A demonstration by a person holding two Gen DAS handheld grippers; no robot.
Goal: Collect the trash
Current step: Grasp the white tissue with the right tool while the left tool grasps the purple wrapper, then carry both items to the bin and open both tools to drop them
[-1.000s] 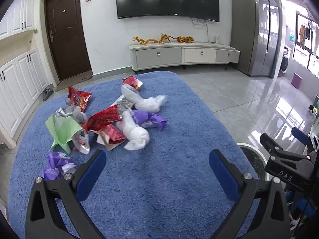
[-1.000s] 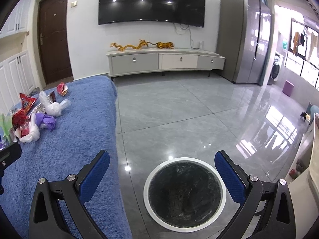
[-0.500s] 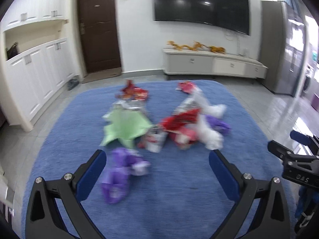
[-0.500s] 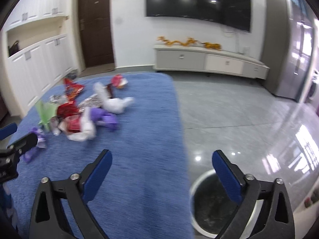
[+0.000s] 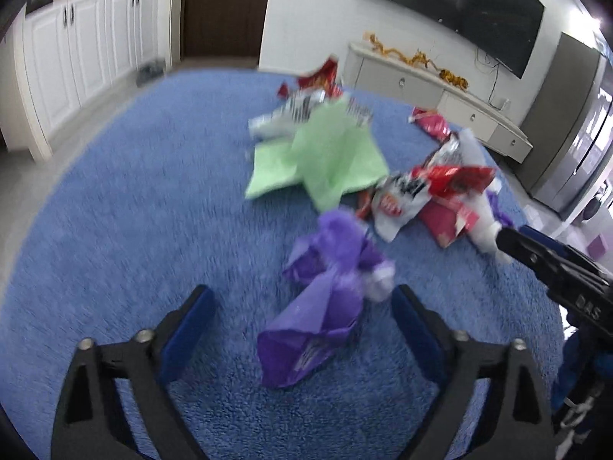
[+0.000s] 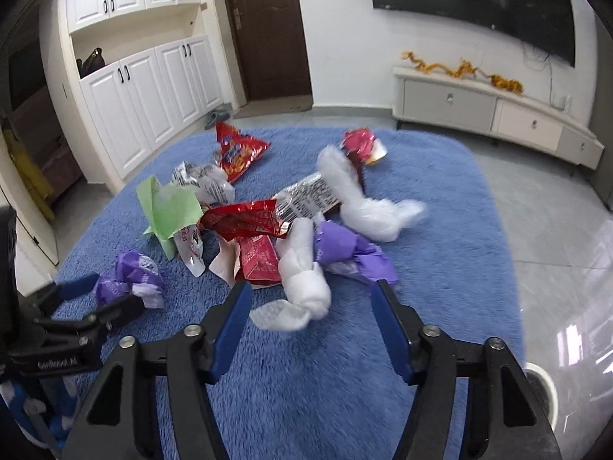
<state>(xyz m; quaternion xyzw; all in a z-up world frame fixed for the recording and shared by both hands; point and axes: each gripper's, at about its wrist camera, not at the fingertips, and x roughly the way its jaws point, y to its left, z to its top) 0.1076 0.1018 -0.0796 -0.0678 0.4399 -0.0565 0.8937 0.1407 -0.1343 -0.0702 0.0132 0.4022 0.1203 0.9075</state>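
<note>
Trash lies heaped on a blue fleecy cloth (image 5: 115,230). In the left wrist view a crumpled purple wrapper (image 5: 329,306) sits between the fingers of my left gripper (image 5: 302,295). Its jaws are closing and the pads stand clear of the wrapper. In the right wrist view a twisted white plastic wad (image 6: 302,280) lies between the fingers of my right gripper (image 6: 310,291). Those jaws are closing too, with gaps on both sides of the wad. Behind lie green paper (image 6: 168,211), red snack bags (image 6: 245,222) and a second purple wrapper (image 6: 345,253).
A white-rimmed bin (image 6: 544,387) shows on the grey tiled floor at the lower right, beyond the cloth's edge. White cupboards (image 6: 145,96), a brown door (image 6: 268,30) and a low TV cabinet (image 6: 479,107) line the walls. The picture in the left wrist view is blurred.
Both grippers have swung left, from the bin and the bare cloth, onto the trash pile. Both sets of jaws have narrowed, the right more. Each now has a piece of trash between its fingers.
</note>
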